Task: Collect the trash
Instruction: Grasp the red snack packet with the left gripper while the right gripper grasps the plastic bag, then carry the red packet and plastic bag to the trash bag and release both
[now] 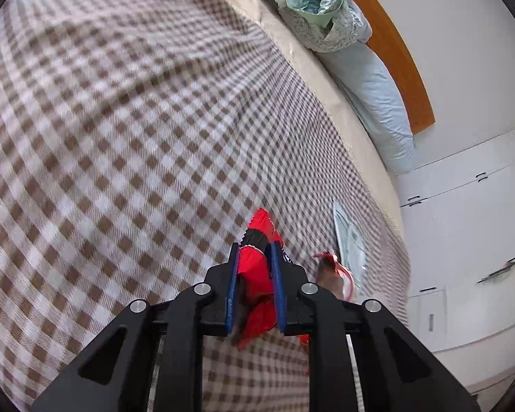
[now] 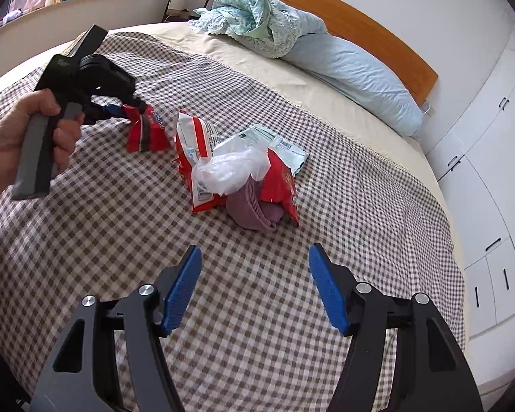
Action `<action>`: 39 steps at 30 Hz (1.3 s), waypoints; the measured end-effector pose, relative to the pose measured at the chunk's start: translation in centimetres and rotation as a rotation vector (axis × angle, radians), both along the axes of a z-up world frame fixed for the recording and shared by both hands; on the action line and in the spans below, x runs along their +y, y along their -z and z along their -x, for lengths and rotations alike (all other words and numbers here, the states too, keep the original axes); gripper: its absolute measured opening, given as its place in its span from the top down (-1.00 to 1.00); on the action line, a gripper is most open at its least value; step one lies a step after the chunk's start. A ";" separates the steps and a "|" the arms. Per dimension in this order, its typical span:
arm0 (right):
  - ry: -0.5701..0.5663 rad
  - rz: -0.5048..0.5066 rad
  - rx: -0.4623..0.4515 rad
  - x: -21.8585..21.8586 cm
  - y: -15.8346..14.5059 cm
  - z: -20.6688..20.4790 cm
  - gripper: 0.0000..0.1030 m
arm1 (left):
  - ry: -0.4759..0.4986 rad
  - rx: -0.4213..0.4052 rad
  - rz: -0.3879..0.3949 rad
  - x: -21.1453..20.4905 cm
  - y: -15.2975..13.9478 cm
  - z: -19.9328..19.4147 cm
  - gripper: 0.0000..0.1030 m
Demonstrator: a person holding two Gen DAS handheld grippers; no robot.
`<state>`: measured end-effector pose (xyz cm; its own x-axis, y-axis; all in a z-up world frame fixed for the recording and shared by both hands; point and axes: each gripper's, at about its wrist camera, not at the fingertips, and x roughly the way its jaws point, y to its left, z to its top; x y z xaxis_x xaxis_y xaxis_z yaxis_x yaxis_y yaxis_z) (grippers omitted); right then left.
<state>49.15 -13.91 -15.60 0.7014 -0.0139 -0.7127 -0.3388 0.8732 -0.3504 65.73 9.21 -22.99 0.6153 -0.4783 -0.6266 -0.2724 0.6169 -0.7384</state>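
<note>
Trash (image 2: 243, 171) lies heaped on checked bedspread (image 2: 257, 309) beside white cupboards (image 2: 491, 206).

On my brown-and-white checked bedspread (image 2: 257, 309): three crinkled red snack wrappers (image 2: 147, 130), one white plastic bag (image 2: 233, 168), one green-printed white pouch (image 2: 278, 140), one purple cloth bundle (image 2: 254, 213). Beyond the bedspread, one pale blue pillow (image 2: 353, 72).

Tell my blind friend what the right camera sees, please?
An open right gripper hovers over a checked bedspread near a pile of wrappers. The left gripper, held by a hand, pinches a red packet.
</note>
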 end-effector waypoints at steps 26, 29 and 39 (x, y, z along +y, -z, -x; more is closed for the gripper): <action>0.101 -0.264 0.038 0.2 -5.1 -5.4 0.86 | -0.028 -0.253 -0.587 -2.2 -13.6 12.1 0.83; 0.113 -0.292 -0.020 -2.6 -8.2 -2.0 0.86 | 0.027 -0.312 -0.594 -4.2 -15.6 15.6 0.83; 0.282 -0.365 -0.190 -17.3 -13.2 11.6 0.86 | 0.215 -0.566 -0.728 -17.5 -21.9 27.1 0.83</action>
<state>37.55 -31.17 -2.40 0.8238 0.0045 -0.5668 -0.0314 0.9988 -0.0377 38.65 -8.33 -1.05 0.8637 -0.2257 -0.4507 0.1813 0.9734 -0.1399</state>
